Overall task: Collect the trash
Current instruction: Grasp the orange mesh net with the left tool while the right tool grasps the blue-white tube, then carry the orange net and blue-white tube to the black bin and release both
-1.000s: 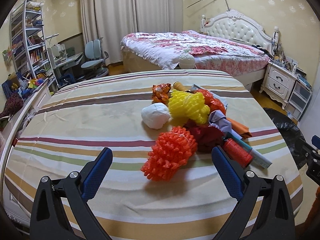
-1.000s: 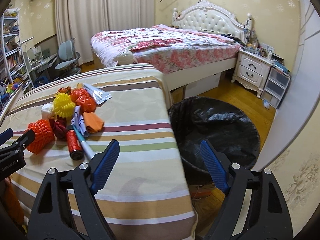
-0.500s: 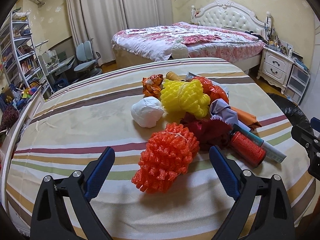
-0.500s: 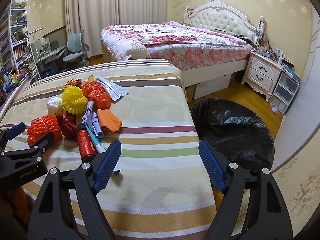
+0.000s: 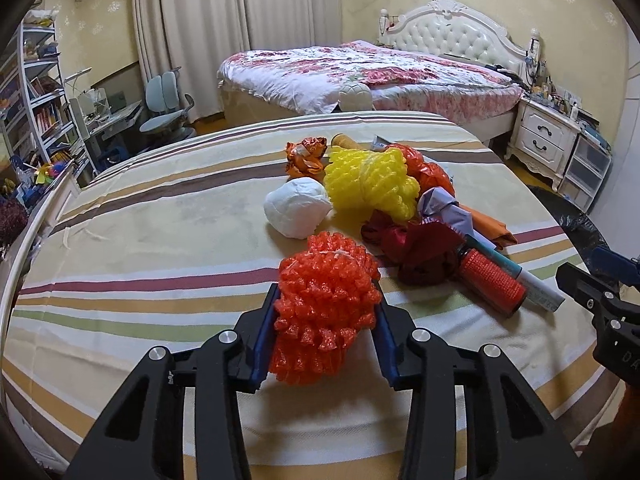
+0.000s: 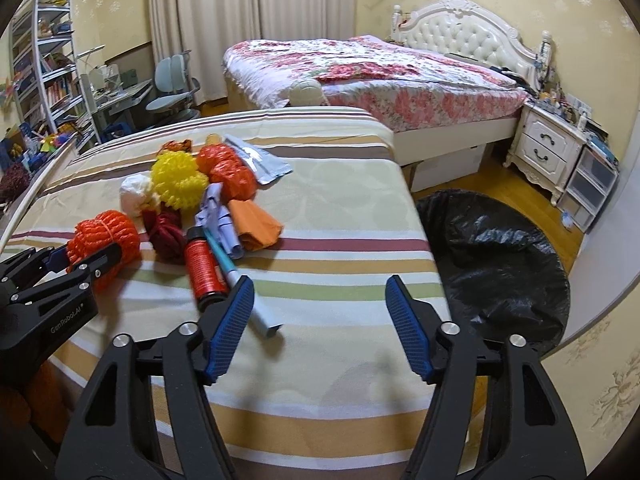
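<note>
A pile of trash lies on the striped tablecloth [image 6: 344, 196]: an orange foam net [image 5: 328, 280], a yellow foam net [image 5: 372, 184], a white paper ball [image 5: 298, 208], dark red crumpled wrap [image 5: 416, 248], a red cylinder [image 6: 204, 268] and a teal-and-white tube [image 6: 248, 300]. My left gripper [image 5: 326, 296] is closing, and its blue pads press both sides of the orange foam net. My right gripper [image 6: 320, 286] hovers over the cloth, jaws closing with nothing between them; its left finger stands just in front of the tube's near end.
A bin lined with a black bag [image 6: 496, 256] stands on the floor right of the table. Beyond are a flowered bed [image 6: 380, 68], a white nightstand [image 6: 548, 148], a desk chair [image 6: 172, 92] and a bookshelf [image 6: 44, 64] at far left.
The left gripper moved forward over the orange foam net and its jaws closed onto it. The right gripper swung left toward the pile and its jaws narrowed.
</note>
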Action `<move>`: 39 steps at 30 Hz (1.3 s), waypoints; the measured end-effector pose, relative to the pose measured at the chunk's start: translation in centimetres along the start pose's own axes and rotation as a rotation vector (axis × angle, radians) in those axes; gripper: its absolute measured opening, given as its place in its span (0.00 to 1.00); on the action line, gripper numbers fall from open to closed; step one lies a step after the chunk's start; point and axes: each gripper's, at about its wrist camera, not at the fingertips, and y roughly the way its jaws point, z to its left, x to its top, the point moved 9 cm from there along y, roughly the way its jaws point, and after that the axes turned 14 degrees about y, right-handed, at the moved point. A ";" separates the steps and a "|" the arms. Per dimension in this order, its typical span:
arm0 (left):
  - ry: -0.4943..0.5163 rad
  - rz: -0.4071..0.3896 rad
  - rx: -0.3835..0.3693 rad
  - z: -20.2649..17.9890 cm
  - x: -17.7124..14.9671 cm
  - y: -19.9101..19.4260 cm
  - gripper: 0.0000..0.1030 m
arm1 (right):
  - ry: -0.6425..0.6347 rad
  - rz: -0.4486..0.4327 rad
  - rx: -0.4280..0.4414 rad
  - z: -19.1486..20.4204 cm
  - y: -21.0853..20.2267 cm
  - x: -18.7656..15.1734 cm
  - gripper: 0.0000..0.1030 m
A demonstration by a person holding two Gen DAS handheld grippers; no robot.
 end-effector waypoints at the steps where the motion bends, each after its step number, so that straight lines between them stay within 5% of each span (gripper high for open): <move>1: -0.007 -0.001 0.004 0.2 0.0 -0.1 0.41 | -0.007 0.007 0.011 0.4 0.1 -0.2 0.55; 10: -0.049 0.011 0.041 2.5 -1.1 -0.5 0.41 | -0.061 0.077 0.061 3.1 1.5 -1.9 0.29; 24: -0.083 0.026 0.034 3.0 -1.9 0.2 0.41 | -0.079 0.092 0.070 5.1 3.5 -2.0 0.28; 32: -0.087 0.023 0.033 3.1 -1.9 0.2 0.41 | -0.099 0.074 0.100 5.7 2.8 -2.4 0.05; 39: -0.096 0.011 0.038 3.5 -2.0 -0.1 0.39 | -0.092 0.060 0.133 5.9 1.2 -2.6 0.05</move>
